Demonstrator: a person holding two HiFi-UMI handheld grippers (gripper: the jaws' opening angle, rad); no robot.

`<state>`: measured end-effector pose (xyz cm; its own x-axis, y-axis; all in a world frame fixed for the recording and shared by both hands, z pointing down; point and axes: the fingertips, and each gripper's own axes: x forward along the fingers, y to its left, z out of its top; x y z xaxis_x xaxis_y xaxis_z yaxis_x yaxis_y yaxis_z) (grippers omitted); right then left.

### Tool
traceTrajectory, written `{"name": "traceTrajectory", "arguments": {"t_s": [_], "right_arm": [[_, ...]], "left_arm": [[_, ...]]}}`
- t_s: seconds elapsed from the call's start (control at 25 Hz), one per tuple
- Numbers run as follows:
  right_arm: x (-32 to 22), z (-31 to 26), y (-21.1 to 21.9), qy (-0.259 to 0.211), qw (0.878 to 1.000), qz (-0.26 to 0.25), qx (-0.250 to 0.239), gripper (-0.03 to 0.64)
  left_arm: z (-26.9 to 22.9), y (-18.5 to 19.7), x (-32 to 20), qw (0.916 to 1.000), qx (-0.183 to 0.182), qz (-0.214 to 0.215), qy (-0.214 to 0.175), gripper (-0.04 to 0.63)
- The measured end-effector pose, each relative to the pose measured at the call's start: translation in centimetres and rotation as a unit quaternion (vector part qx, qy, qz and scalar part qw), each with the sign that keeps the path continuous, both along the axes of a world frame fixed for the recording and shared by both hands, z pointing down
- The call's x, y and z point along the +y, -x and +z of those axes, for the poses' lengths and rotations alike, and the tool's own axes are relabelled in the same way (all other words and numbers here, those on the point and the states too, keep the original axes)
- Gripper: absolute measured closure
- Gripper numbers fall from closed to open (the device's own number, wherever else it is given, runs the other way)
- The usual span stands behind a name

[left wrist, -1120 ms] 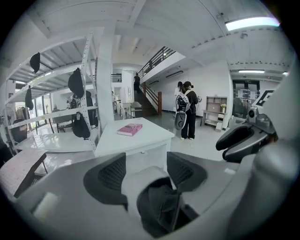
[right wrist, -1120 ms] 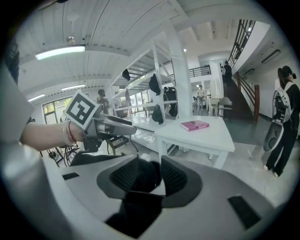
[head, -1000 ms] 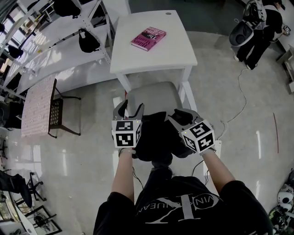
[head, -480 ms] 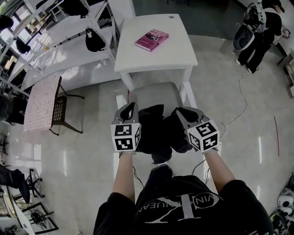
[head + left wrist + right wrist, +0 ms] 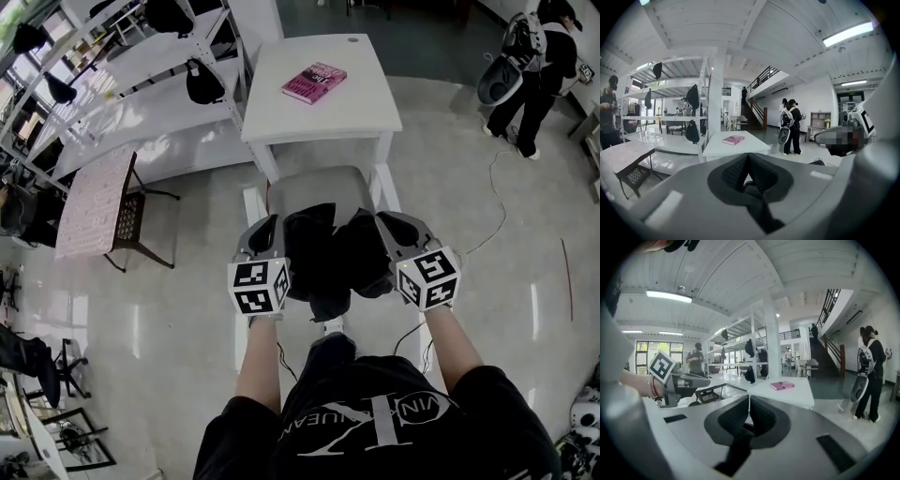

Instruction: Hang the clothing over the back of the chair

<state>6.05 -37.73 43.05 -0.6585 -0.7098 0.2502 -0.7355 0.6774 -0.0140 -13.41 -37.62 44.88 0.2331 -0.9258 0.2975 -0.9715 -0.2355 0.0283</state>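
Glossy pale floor [image 5: 525, 309] is spread across an open hall, where a white rectangular counter [image 5: 352, 117] is seen from above with a pink paperback book [image 5: 314, 82] laid near its far edge. Drawn up to the counter's near side is a white-framed chair with a grey seat [image 5: 314, 187], and above that seat a bundle of black clothing [image 5: 333, 253] is held up, bunched between two tools. The left hand-held gripper [image 5: 269, 225] is clamped on the bundle's left side and the right hand-held gripper [image 5: 386, 221] on its right side. Each is carried on a bare forearm, with its marker cube turned up toward the head camera. In the left gripper view the dark ribbed pads [image 5: 734, 176] are shown brought together, the jaws having just been closing, with a fold of the black cloth pinched between them and trailing below. In the right gripper view the pads [image 5: 733, 418] are likewise pressed together after just closing, and a strip of the same cloth is caught in them. The chair's back cannot be made out beneath the cloth and the wearer's black printed T-shirt [image 5: 375, 422]. White metal shelving hung with black bags [image 5: 192, 84] is ranged along the upper left, a small table with a patterned top [image 5: 94, 202] is set near it, and a person in dark clothes with a backpack [image 5: 536, 66] is seen at the upper right, well apart from the chair.
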Motion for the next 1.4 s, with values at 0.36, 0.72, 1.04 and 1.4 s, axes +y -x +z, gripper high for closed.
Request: {"name": "traceTrajectory", "arguments": {"t_s": [0.36,0.72,1.04,1.4], "right_arm": [[4.3,-1.2,-2.2,-0.039,0.999,0.003,-0.005,0.600],[7.8,-1.5,-3.6,-0.055,0.998,0.001,-0.008,0.601],[10.5,-2.2,-4.8,-0.067,0.998,-0.001,-0.015,0.601],[12.8,-2.3,-5.6,-0.072,0.997,-0.002,-0.023,0.601]], "left_arm": [[-0.7,-0.5,5.2,0.9990,0.028,-0.012,-0.033,0.583],[-1.4,-1.0,10.0,0.9973,0.029,-0.027,-0.062,0.584],[-2.3,-2.1,13.6,0.9942,0.031,-0.042,-0.094,0.584],[-3.5,-2.7,16.8,0.9876,0.019,-0.067,-0.141,0.584]]}}
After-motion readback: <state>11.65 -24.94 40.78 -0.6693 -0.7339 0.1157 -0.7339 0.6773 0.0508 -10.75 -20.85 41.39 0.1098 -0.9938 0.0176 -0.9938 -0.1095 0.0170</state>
